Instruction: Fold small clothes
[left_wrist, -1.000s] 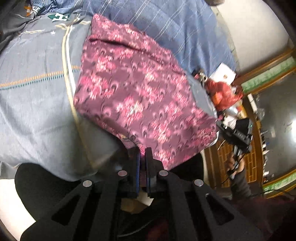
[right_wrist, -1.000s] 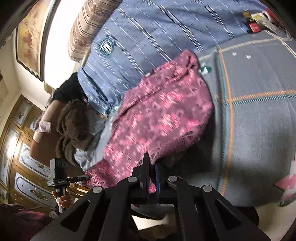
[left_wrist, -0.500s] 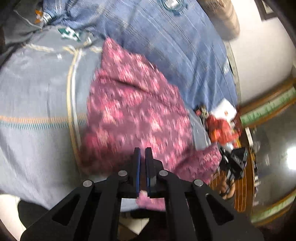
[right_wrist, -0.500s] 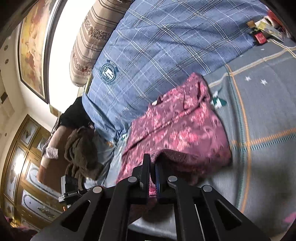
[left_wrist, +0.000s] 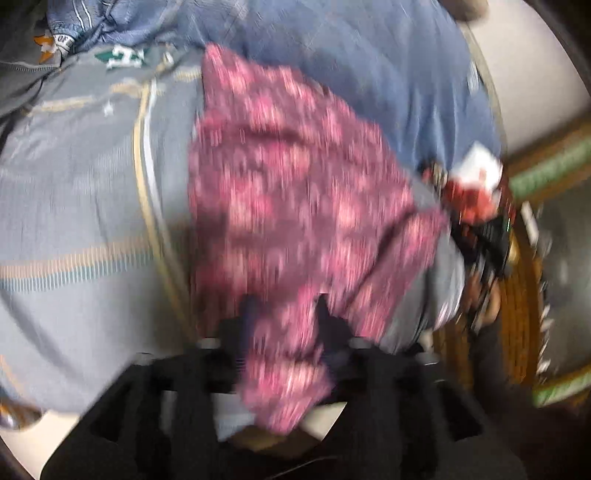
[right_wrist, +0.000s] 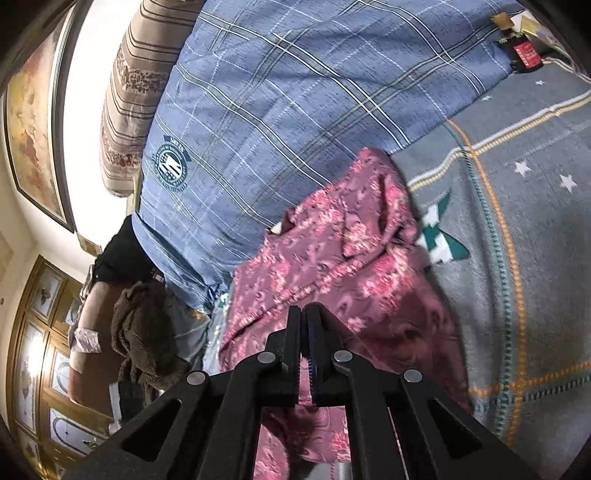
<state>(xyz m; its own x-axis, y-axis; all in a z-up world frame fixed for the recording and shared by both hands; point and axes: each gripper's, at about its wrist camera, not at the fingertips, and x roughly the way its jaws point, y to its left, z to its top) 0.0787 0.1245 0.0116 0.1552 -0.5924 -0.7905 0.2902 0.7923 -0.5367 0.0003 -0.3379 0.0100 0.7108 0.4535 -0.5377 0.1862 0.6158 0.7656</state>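
Note:
A maroon floral garment (left_wrist: 288, 206) lies on the grey blanket (left_wrist: 74, 192) of a bed. The left wrist view is blurred by motion. My left gripper (left_wrist: 284, 317) has its fingers apart, with a fold of the garment lying between them and hanging over the gripper body. In the right wrist view the same garment (right_wrist: 332, 266) is bunched toward the pillow. My right gripper (right_wrist: 304, 332) is shut on the garment's near edge, with cloth pinched between the pads.
A blue plaid pillow (right_wrist: 295, 92) lies behind the garment, with a striped bolster (right_wrist: 136, 74) beyond it. A brown cloth (right_wrist: 144, 332) and wooden cabinets (right_wrist: 44, 350) are at the left. Red clutter (left_wrist: 469, 199) sits off the bed's right side.
Both grippers carried the garment's near edge up and forward over itself. The left gripper's fingers have parted; the right stays shut on the cloth.

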